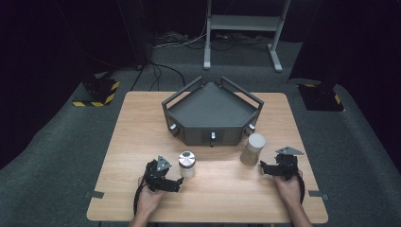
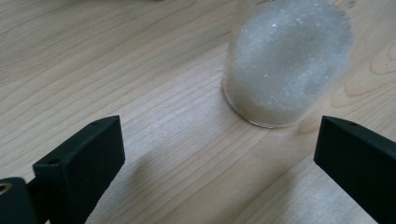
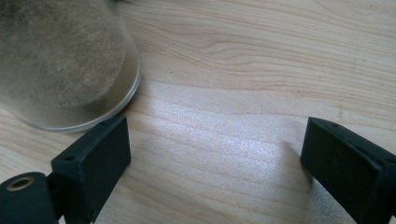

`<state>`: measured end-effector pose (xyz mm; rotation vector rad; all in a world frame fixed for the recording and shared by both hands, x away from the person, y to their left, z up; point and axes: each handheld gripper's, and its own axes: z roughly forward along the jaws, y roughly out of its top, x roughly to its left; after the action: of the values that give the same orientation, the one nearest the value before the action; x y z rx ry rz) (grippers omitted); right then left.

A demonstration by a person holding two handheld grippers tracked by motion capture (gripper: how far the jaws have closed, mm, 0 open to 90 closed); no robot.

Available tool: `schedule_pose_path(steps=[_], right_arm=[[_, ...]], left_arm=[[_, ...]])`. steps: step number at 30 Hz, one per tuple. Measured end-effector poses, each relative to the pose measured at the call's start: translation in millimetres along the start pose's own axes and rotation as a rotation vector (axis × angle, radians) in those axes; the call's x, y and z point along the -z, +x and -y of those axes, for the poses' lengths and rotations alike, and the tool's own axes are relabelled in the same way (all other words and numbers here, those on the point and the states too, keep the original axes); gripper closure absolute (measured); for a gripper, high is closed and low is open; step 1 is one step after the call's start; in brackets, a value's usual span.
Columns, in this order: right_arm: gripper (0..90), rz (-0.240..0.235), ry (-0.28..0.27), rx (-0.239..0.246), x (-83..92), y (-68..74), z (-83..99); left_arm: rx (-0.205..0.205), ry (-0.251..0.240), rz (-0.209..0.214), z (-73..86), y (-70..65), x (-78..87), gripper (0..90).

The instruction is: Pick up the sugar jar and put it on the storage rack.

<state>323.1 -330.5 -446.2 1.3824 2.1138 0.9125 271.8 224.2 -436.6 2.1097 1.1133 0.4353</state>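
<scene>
A dark grey tray (image 1: 213, 111) with rails is set at the far middle of the wooden table (image 1: 132, 137). A jar of white grains (image 1: 187, 164) with a silver lid is stood near the front, left of the middle. The left gripper (image 1: 177, 183) is held just beside it, jaws wide apart, with nothing gripped. A jar of tan sand (image 1: 253, 149) is stood to the right, close to the tray. The right gripper (image 1: 263, 167) is held near its base, also wide open and empty. Cables (image 1: 165, 71) are seen on the far floor.
</scene>
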Motion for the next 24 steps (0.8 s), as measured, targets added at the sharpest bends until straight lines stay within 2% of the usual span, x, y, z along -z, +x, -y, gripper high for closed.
schedule_pose_path(steps=[8, 14, 24], right_arm=[[8.0, 0.000, 0.000, 0.000, 0.0, 0.0, 0.0], [8.0, 0.000, 0.000, -0.001, 0.0, 0.0, -0.1], [8.0, 0.000, 0.000, 0.000, 0.0, 0.0, 0.0]], left_arm=[[-0.018, 0.002, 0.025, -3.2, -7.0, -6.7, 2.3], [-0.016, -0.009, 0.040, -5.1, -9.1, -10.4, 3.0], [-0.017, -0.028, 0.044, -10.1, -14.4, -16.4, 4.8]])
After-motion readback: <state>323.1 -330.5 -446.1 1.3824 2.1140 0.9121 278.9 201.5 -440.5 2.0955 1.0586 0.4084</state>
